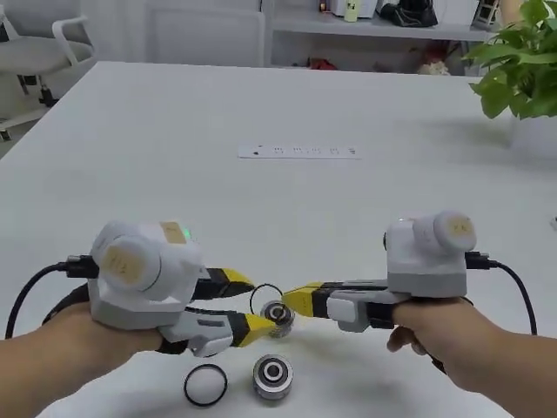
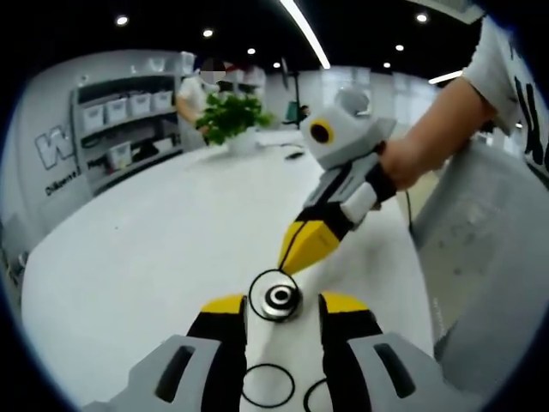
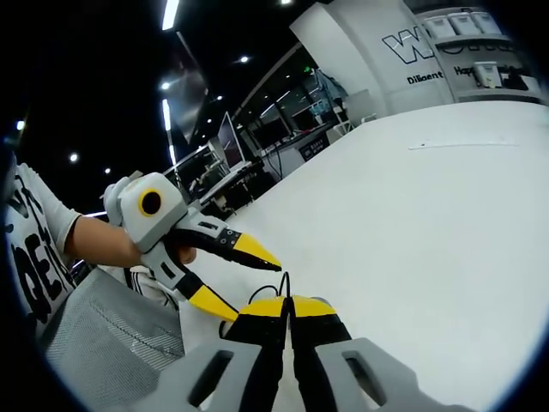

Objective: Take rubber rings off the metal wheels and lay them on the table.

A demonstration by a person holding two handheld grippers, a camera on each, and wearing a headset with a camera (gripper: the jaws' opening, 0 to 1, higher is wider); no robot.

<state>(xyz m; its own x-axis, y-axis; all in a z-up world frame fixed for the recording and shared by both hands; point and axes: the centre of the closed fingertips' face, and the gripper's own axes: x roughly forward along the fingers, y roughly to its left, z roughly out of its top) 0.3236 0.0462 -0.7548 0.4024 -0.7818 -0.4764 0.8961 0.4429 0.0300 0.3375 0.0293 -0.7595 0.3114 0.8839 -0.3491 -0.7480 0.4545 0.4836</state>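
Pinching rubber ring w/ right claw, left claw spread round metal wheel, on table

The white tabletop is smooth and matt. The small silver metal wheel and second metal wheel are polished and bright. The thin black rubber ring and the stretched rubber ring look dull. The left gripper and right gripper have smooth grey-white plastic shells and slightly glossy yellow fingers.
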